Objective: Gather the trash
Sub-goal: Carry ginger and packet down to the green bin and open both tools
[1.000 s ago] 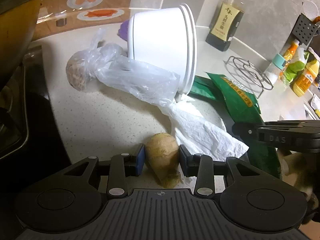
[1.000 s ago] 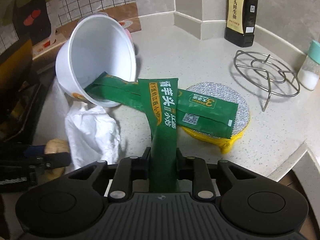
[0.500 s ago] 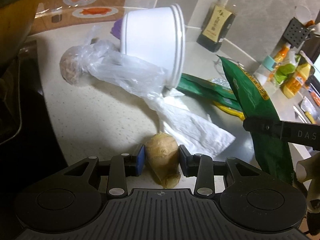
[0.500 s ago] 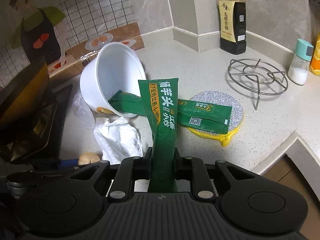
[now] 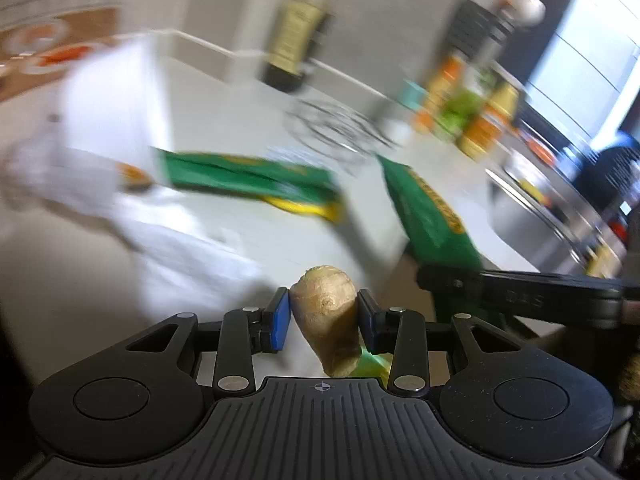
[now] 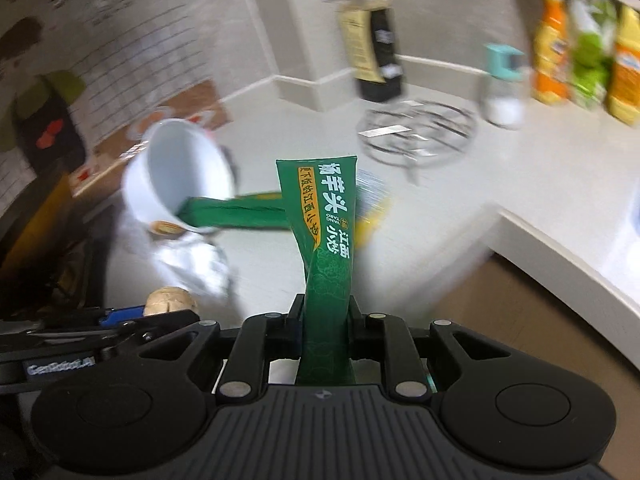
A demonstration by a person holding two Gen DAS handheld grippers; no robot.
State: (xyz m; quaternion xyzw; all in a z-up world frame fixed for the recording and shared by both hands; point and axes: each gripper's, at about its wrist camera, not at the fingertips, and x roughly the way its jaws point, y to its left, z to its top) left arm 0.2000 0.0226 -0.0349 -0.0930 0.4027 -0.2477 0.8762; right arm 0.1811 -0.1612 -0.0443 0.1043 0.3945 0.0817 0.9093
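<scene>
My left gripper is shut on a beige piece of ginger, held above the white counter. My right gripper is shut on a green snack wrapper that stands upright between its pads; the same wrapper shows at the right of the left wrist view. On the counter lie a tipped white paper bowl, a second green wrapper reaching into it, and a crumpled white tissue. The ginger peeks out at lower left in the right wrist view.
A dark sauce bottle, a wire trivet, a teal-capped shaker and orange and green bottles stand at the back. The counter's front edge runs at the right. A yellow-rimmed round mat lies under the wrapper.
Both grippers have lifted and pulled back from the counter with their loads, swinging right. The bowl and tissue look smaller and have shifted left. Both views are now motion-blurred.
</scene>
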